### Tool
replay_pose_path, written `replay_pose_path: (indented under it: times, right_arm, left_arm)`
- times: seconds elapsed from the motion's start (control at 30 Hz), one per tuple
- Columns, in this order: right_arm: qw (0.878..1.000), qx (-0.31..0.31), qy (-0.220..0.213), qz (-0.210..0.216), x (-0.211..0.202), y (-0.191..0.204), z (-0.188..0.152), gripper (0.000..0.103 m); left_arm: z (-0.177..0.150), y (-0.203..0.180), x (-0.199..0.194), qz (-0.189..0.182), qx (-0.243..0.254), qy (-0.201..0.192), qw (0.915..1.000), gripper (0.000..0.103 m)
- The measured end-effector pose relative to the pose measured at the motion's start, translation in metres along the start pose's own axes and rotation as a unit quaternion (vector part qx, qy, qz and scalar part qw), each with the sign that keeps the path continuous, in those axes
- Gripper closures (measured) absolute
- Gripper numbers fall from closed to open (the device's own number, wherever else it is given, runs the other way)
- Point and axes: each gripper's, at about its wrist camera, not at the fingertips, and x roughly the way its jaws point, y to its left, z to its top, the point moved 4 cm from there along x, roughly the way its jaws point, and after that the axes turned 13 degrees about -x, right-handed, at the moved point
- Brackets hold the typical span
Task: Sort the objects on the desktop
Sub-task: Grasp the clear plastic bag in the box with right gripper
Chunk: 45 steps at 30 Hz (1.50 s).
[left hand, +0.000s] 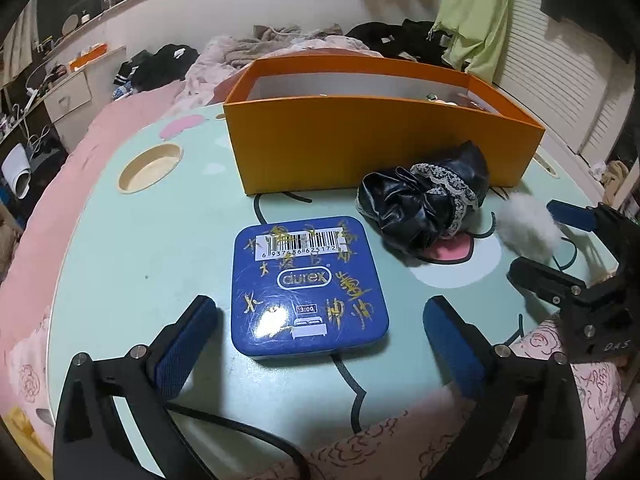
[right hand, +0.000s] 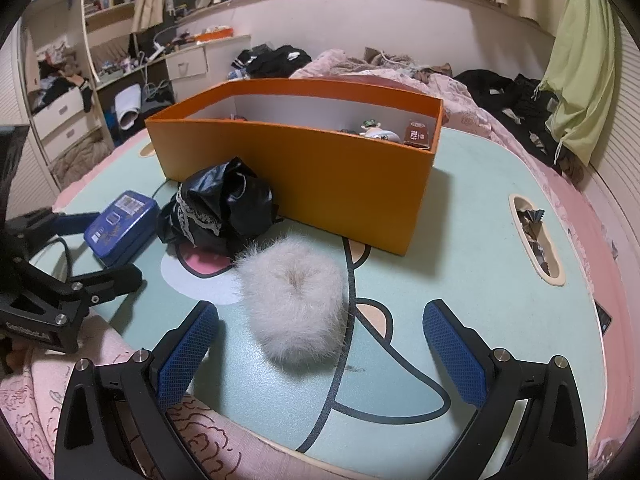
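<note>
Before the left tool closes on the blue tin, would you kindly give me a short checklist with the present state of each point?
1. Left tool open: ok.
2. Blue tin lies flat between its pads, untouched: ok.
3. Black cloth bundle clear of the tin: ok.
4. Orange box has free room inside: ok, its left part looks bare.
5. Right tool open, holding nothing, fluffy ball ahead of it: ok.
6. Tin lid latched: cannot tell.

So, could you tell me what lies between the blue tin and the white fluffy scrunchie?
The black lace-trimmed fabric bundle lies between the blue tin and white fluffy scrunchie, clearest in the right wrist view.
</note>
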Motion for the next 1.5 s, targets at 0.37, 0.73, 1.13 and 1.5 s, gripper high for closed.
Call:
replay_pose_path:
  times: [0.37,0.73,1.13,1.5]
  right_arm:
    - [0.993,0.000,-0.112,0.034,-0.044,0.008,0.052,0.027]
    - [0.984,0.069,0.042,0.162,0.048,0.009,0.176,0.056]
    - [0.960,0.126,0.126,0.216,0.117,0.015,0.175,0.081]
    - [0.975,0.097,-0.067,0.189,-0.036,-0.019,0.128,0.081]
  left_arm:
    - [0.000,0.002,0.001,-0.001,0.001,0.000,1.0000,0.000]
    - [0.000,0.003,0.000,-0.001,0.001,-0.001,1.0000,0.000]
    - [0.001,0.004,0.001,-0.003,0.000,-0.002,1.0000,0.000]
    - [0.000,0.005,0.001,-0.003,0.001,-0.002,1.0000,0.000]
